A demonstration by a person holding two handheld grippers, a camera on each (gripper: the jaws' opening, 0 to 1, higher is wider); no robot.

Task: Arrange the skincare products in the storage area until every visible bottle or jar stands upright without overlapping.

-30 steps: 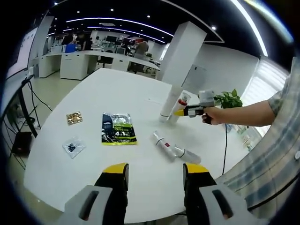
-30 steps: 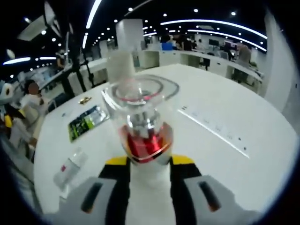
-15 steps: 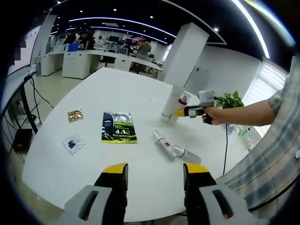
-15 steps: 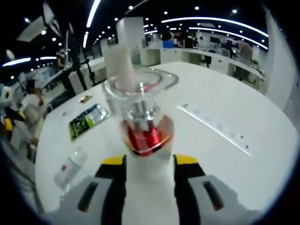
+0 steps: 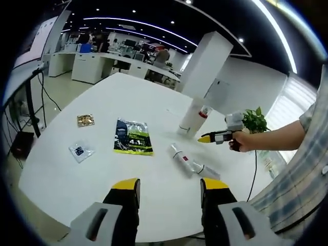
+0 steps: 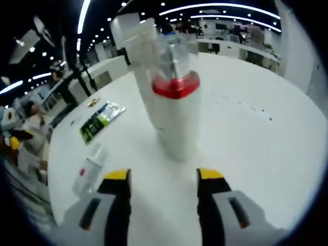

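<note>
A large open-plan office with a dark ceiling (image 5: 154,13) crossed by long curved strip lights (image 5: 130,23) and small spotlights. A broad white round-edged surface (image 5: 66,174) sits in front. A square white column (image 5: 205,61) rises behind it, beside a plain white wall (image 5: 246,84). White desks (image 5: 89,69) stand further back on a pale floor (image 5: 51,89). A green potted plant (image 5: 254,120) sits near bright window blinds (image 5: 297,100).

green packet (image 5: 132,137), "4.1" legible

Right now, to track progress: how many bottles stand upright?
2: a red-banded bottle ahead of the right claw, a white bottle behind it. Others may be hidden.
</note>
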